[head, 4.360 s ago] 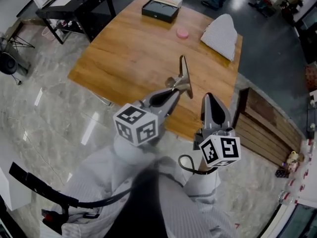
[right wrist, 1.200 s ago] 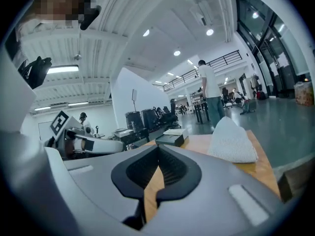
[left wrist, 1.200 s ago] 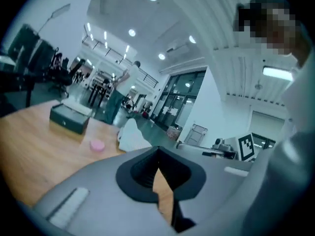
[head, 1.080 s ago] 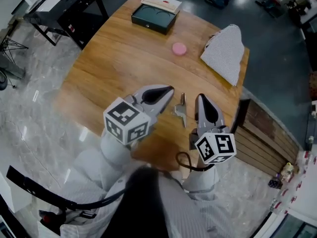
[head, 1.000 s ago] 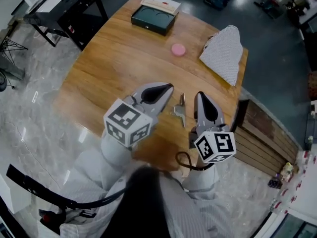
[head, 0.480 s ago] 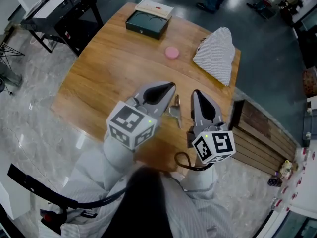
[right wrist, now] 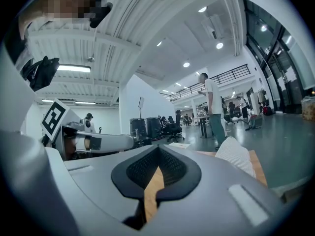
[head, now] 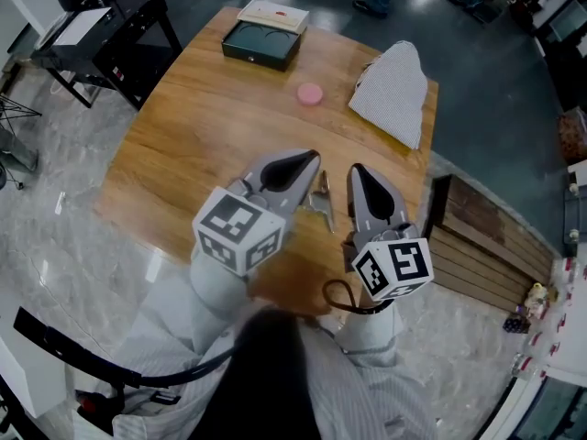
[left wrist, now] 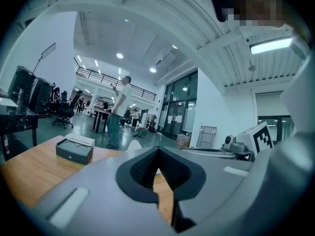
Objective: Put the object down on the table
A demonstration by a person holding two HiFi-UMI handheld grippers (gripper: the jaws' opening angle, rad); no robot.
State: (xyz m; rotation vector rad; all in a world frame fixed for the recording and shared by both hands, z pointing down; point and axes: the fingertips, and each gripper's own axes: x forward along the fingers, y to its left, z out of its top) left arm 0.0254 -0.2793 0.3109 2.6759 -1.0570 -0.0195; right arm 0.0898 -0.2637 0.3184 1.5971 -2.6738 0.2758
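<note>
A small silver metal object [head: 321, 202] lies flat on the wooden table [head: 211, 126], between my two grippers and free of both. Just to its left, my left gripper [head: 309, 158] is shut, with nothing between its jaws. My right gripper [head: 355, 170] is just right of the object, also shut and empty. In the left gripper view the left gripper [left wrist: 157, 149] has its dark pads together, and only table wood shows beyond them. The right gripper view shows the right gripper [right wrist: 158, 149] the same way. Neither gripper view shows the metal object.
At the table's far side are a dark green box [head: 260, 42] with a cream lid [head: 272, 14] behind it, a pink disc [head: 310, 93] and a grey-white fabric bag [head: 393, 81]. A black desk [head: 101, 39] stands to the left, a slatted wooden bench [head: 477, 236] to the right. A person [left wrist: 118, 113] stands beyond the table.
Earlier my left gripper held the metal object upright above the table; now the object lies on the wood and the gripper is empty. Over the last second the grippers hardly moved.
</note>
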